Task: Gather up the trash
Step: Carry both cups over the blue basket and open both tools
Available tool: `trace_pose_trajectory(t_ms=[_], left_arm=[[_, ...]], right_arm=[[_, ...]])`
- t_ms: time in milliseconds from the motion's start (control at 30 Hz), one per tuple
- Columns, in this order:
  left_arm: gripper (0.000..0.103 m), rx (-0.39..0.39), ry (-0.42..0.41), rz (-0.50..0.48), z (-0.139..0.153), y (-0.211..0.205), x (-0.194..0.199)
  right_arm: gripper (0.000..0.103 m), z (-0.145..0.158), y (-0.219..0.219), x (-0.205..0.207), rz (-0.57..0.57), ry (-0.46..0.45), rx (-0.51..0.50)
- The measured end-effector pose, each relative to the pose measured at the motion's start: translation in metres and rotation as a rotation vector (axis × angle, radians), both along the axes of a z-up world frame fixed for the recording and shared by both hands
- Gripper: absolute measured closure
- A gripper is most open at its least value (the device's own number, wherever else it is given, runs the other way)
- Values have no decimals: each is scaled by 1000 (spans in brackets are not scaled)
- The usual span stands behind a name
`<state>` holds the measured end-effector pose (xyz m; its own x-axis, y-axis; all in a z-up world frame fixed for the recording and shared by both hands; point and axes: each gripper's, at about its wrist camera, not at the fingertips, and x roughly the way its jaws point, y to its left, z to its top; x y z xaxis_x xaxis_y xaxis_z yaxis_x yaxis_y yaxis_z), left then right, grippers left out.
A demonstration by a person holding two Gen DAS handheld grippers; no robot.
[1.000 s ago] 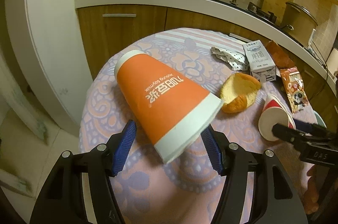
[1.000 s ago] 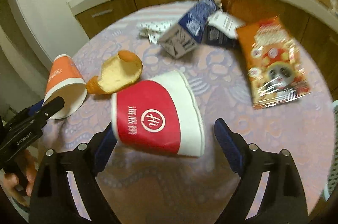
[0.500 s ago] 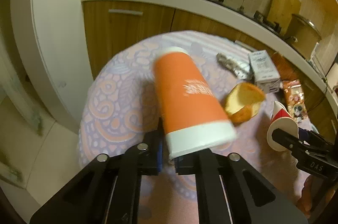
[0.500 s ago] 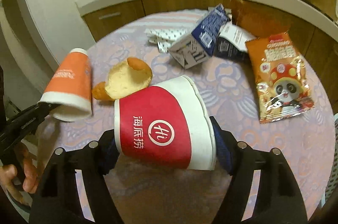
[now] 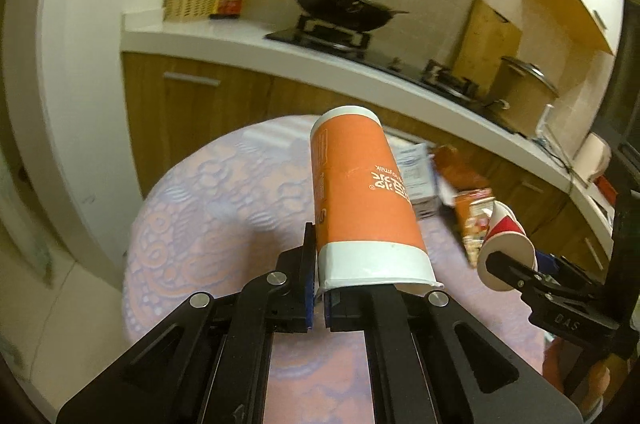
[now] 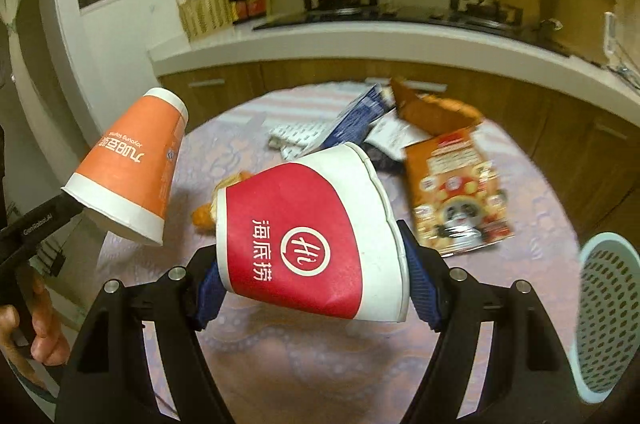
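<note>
- The left claw (image 5: 318, 294) is pinched on the rim of the orange cup (image 5: 360, 191): one pad sits outside the white rim band, the other appears to sit inside the mouth. A second ago its fingers were spread on either side of the cup, which lay on the bench.
- The orange cup is now carried clear of the bench (image 5: 208, 207), closed end pointing away from the camera. In the right wrist view it hangs in the air at the left (image 6: 128, 159).
- The right claw (image 6: 312, 284) is pressed against both sides of the red cup (image 6: 308, 240). A second ago the fingers stood well apart around it; the cup now sits off the bench between the pads.
- Meaning for the task: both cups are secured and lifted, so the pick-up step for these two items reads as done.
- A perforated basket (image 6: 608, 312) stands at the right edge of the bench, near the right claw. It is the probable drop point.
- Remaining on the bench: a bread piece (image 6: 210, 212), partly hidden behind the red cup, a snack bag (image 6: 456, 195), a milk carton (image 6: 356, 119) and crumpled wrappers (image 6: 300, 135).
- Risk: the rim grip on the orange cup is narrow, and the cup may swing or slip during transfer.
</note>
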<state>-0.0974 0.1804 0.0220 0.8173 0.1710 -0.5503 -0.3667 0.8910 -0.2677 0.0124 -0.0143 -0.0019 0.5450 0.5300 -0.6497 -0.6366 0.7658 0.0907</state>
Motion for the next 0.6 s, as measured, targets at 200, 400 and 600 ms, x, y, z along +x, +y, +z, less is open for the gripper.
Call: trace_pose_trajectory(t_ms=[200, 400, 600], left_arm=[[102, 31, -14, -82, 13, -36, 21], [102, 57, -27, -178, 24, -80, 48], [102, 63, -32, -280, 32, -125, 81]], right_arm=[[32, 14, -40, 7, -78, -27, 11], [32, 24, -87, 22, -182, -44, 25], [32, 37, -145, 38, -289, -74, 40]])
